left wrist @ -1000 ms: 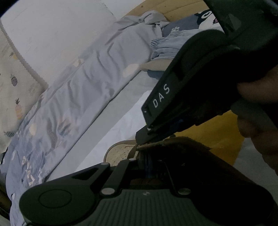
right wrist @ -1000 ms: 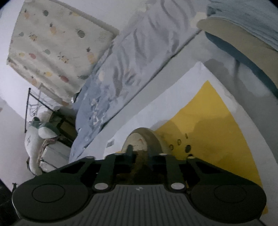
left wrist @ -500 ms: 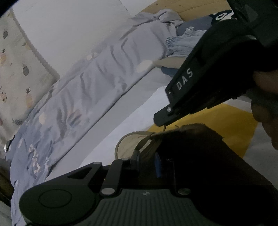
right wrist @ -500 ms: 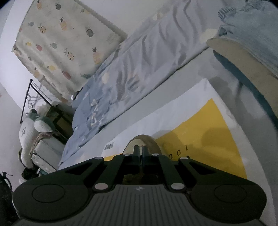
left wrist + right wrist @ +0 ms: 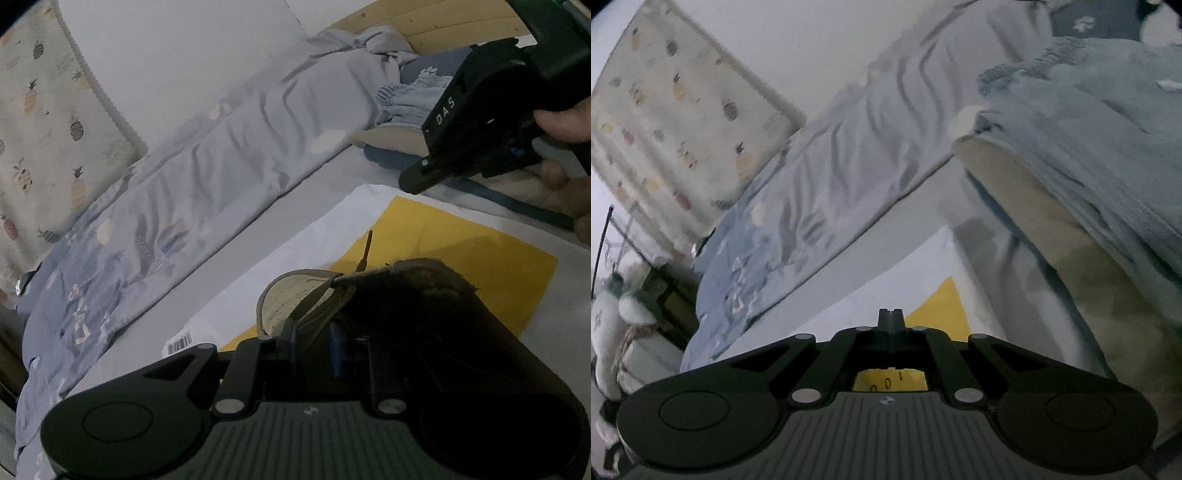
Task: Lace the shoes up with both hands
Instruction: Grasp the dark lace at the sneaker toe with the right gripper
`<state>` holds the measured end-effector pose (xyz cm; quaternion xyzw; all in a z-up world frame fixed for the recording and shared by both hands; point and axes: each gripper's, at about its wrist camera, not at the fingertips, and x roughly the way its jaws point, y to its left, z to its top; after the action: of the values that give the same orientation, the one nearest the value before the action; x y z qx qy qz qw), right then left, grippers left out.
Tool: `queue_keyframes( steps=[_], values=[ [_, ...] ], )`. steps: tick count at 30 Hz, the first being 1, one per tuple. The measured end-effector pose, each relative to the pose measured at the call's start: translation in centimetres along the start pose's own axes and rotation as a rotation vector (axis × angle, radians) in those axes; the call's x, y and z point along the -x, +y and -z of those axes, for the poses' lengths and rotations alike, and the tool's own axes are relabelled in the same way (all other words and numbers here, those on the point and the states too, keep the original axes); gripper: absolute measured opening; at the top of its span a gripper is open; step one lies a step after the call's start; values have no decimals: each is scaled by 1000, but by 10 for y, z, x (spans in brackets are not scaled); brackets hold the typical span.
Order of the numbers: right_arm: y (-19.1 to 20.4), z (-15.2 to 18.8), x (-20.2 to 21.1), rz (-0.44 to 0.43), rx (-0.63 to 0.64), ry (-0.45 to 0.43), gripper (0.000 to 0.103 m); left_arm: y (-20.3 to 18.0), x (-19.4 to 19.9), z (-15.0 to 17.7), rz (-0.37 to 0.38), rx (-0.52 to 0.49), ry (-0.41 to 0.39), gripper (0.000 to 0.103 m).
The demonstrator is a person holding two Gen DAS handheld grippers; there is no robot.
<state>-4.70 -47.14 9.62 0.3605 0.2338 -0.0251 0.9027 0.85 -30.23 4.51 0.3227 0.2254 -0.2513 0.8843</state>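
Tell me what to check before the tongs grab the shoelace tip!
1. Left tongs gripping the shoe: ok, it seems pinched between them.
2. Lace tip free and sticking up: ok.
3. Right tongs open for grabbing: not ok, shut with nothing in them.
4. Right tongs close to the lace tip: not ok, they are above it and apart.
5. Which eyelet comes next: cannot tell, too dark.

Grey bed surface [image 5: 325,184] carries everything. On it lies a white and yellow sheet [image 5: 461,251] with a barcode at one corner; a shoe [image 5: 291,302] sits on the sheet. A crumpled blue-grey quilt [image 5: 207,177] runs along the far side, folded clothes [image 5: 1089,122] near the sheet's far corner.
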Motion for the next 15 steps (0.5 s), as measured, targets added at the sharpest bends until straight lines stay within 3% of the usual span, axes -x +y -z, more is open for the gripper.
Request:
queue_keyframes(
  steps=[3, 5, 6, 10, 15],
  values=[
    [2, 4, -4, -75, -35, 35, 12, 0, 2, 1, 5, -2, -3, 20],
    [6, 7, -4, -118, -31, 46, 35, 1, 7, 2, 16, 9, -5, 23],
    [8, 8, -4, -129, -25, 46, 37, 1, 9, 3, 21, 14, -6, 26],
    [11, 11, -6, -156, -33, 60, 39, 5, 27, 5, 37, 72, -31, 27],
    [6, 13, -8, -143, -63, 76, 39, 19, 50, 12, 14, 219, -73, 27]
  ],
)
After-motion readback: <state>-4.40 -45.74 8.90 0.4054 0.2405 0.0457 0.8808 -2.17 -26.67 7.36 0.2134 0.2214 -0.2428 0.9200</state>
